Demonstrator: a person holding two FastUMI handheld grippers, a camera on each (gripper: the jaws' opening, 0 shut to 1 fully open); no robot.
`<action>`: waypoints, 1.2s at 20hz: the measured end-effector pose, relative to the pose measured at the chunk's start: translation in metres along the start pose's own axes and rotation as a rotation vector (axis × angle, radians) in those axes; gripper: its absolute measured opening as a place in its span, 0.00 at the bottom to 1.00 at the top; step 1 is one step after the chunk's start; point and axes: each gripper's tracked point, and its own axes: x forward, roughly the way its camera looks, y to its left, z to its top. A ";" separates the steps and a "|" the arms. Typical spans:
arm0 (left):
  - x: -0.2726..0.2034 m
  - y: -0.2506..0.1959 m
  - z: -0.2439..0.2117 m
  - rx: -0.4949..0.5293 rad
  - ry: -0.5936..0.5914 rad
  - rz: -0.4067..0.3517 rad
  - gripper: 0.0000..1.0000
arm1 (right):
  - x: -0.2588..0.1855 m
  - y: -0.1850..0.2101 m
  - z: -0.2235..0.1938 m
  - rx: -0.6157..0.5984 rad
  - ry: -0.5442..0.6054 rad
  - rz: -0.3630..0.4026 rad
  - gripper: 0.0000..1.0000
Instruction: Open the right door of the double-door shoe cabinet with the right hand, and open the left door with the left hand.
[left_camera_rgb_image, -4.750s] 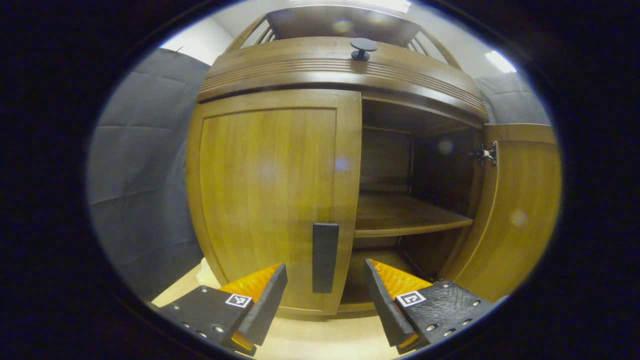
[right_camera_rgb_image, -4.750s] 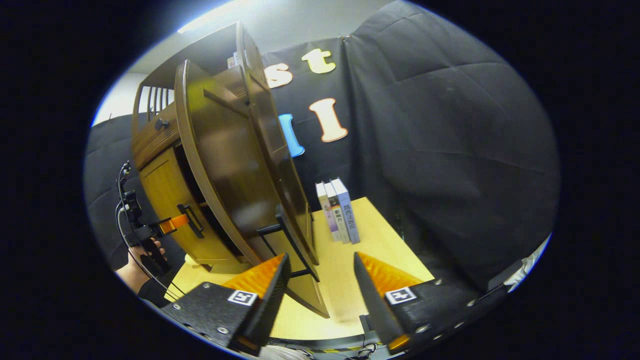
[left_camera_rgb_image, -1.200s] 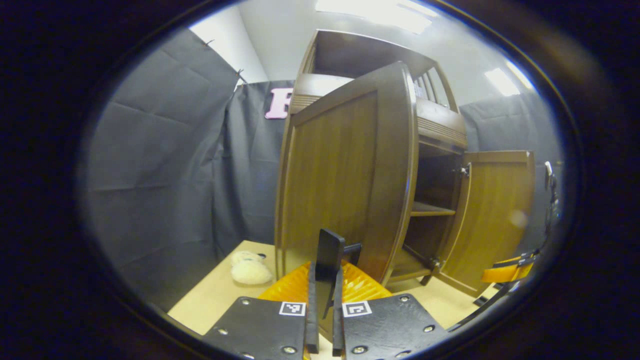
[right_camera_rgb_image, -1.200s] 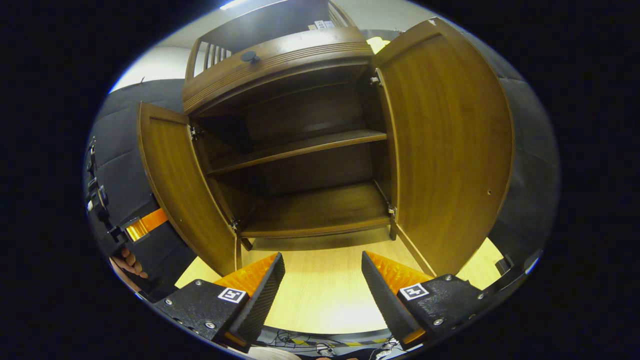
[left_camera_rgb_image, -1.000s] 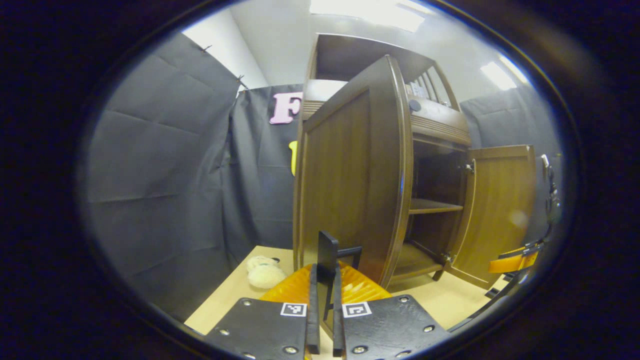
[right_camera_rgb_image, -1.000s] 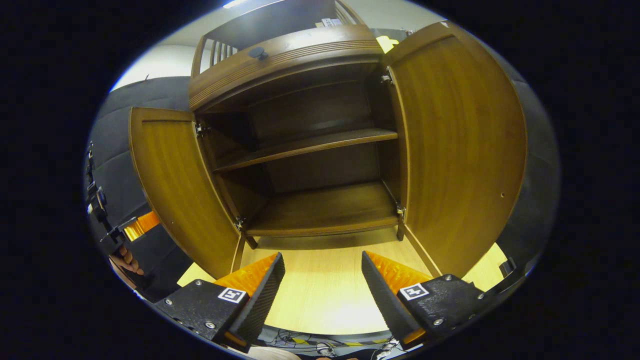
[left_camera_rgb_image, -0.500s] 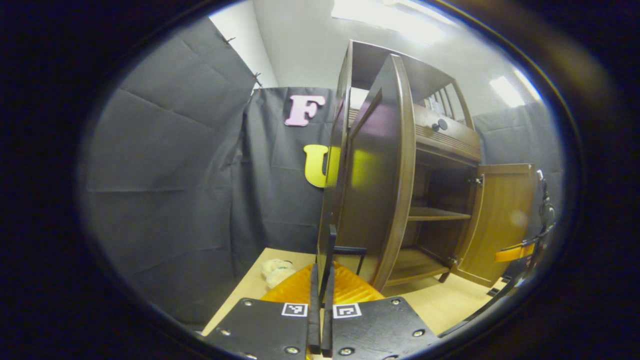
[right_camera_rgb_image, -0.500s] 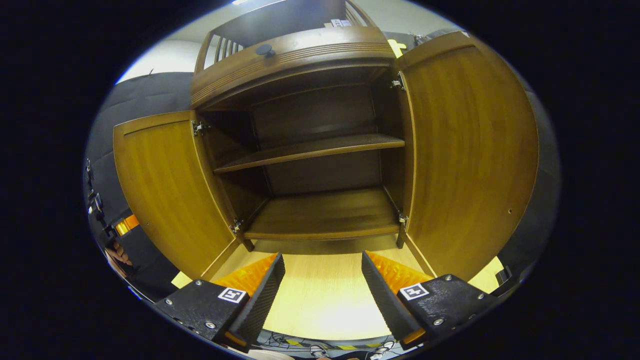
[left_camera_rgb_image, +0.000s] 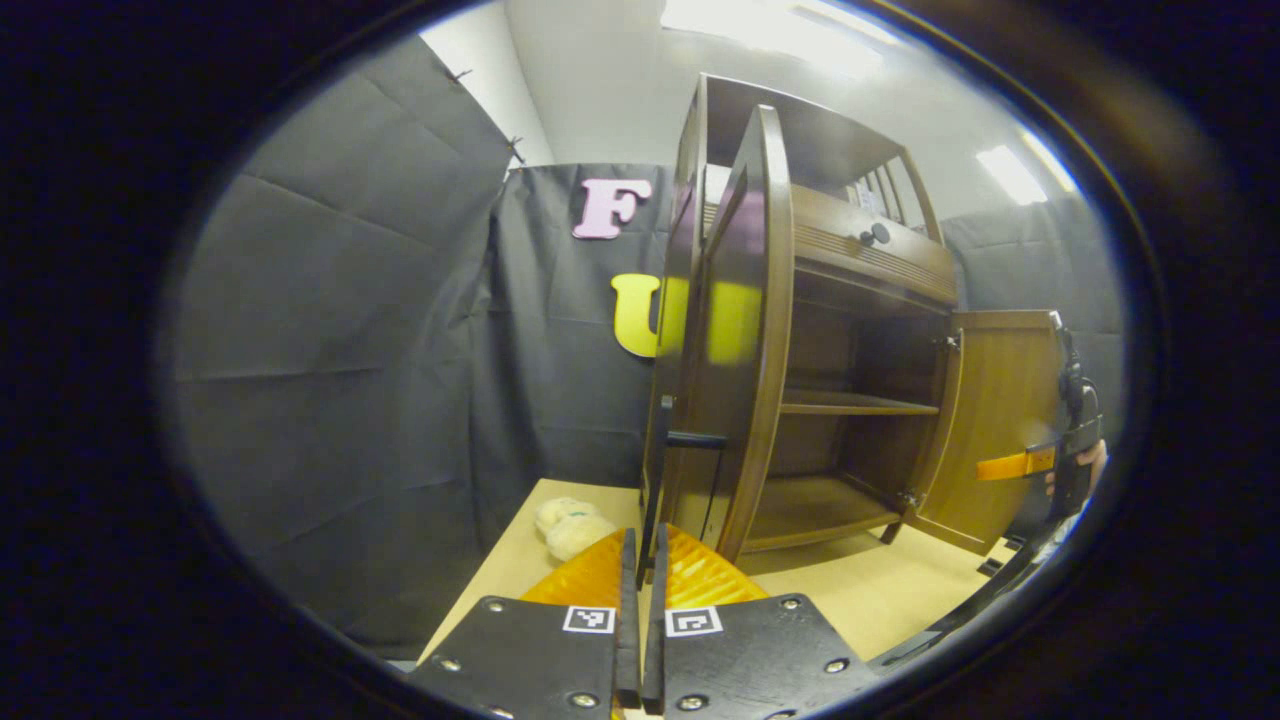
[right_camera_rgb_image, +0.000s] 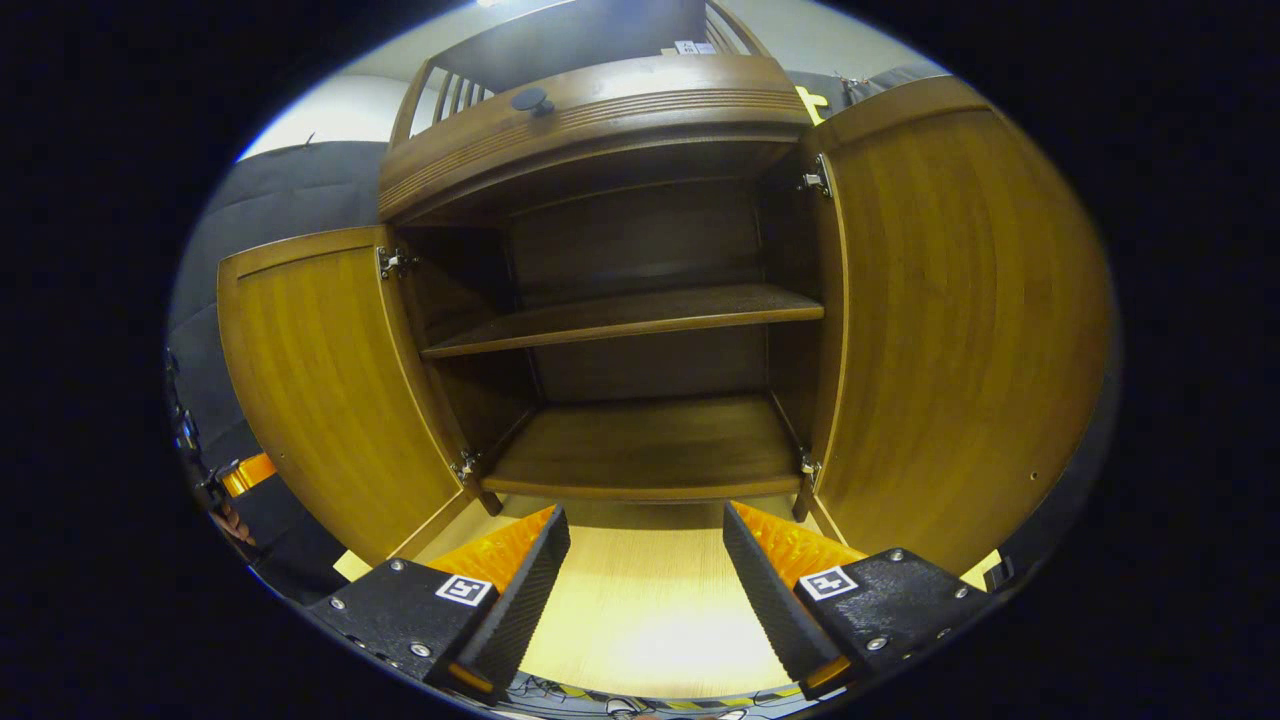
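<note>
Both cabinet (right_camera_rgb_image: 620, 110) doors open.
Left gripper (left_camera_rgb_image: 640, 600) fingers nearly closed at left door (left_camera_rgb_image: 745, 330) handle (left_camera_rgb_image: 655, 470), contact unclear; right gripper (right_camera_rgb_image: 640, 570) spread wide, empty.

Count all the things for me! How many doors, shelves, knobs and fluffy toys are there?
Doors: 2, left door and right door, both open.
Shelves: 2, upper shelf and bottom shelf.
Knobs: 1, knob.
Fluffy toys: 1, fluffy toy.
Total: 6.

Recording booth: black cloth walls (left_camera_rgb_image: 330, 330), wooden shoe cabinet (right_camera_rgb_image: 620, 330) on light tabletop (right_camera_rgb_image: 640, 610).
</note>
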 end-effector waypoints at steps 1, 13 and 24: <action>-0.010 0.002 0.003 -0.012 -0.003 0.027 0.03 | -0.001 -0.003 0.001 -0.002 -0.005 0.000 0.92; -0.106 -0.136 0.138 0.004 -0.158 0.053 0.03 | -0.068 -0.044 0.045 -0.066 -0.155 -0.005 0.92; -0.067 -0.212 0.125 0.021 -0.104 0.230 0.94 | -0.135 -0.106 0.071 -0.069 -0.253 -0.042 0.92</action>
